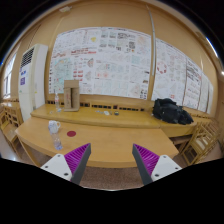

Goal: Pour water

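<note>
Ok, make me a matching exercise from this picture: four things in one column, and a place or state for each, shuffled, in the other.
1 white cup
2 black bag
3 air conditioner
4 gripper

A on the far table
B open, holding nothing
C on the near table, ahead of the fingers
D standing against the wall

Pairs: 1-C, 2-A, 3-D, 4-B

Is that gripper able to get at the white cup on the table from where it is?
Probably yes: the gripper has open fingers, and the cup stands beyond them, off to one side, with bare table between.
</note>
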`<state>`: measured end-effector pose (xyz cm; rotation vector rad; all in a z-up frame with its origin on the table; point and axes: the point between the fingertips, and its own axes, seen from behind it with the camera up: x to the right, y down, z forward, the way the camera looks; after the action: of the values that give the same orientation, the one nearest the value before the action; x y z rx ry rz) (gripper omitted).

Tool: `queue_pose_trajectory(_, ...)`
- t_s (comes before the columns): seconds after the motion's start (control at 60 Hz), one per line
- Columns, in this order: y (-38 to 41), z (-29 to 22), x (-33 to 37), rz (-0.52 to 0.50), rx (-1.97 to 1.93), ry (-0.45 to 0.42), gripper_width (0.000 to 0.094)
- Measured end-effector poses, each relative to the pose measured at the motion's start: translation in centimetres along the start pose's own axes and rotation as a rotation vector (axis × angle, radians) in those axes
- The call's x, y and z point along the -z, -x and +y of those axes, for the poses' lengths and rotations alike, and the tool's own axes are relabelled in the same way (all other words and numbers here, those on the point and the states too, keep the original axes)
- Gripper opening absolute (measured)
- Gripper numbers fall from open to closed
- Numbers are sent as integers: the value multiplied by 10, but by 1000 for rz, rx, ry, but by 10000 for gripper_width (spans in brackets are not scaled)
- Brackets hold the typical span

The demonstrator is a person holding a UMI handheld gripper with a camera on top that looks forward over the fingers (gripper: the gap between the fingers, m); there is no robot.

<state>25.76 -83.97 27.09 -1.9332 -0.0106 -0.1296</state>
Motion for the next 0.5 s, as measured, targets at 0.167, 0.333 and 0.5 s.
queue_pose_trajectory(0.167, -3, 16, -6, -6, 11, 25, 853)
queue_pose_trajectory(0.333, 18, 59, -21, -14, 18, 73, 853)
queue_pose_trajectory(0.5, 75, 117, -34, -34, 32, 123, 850)
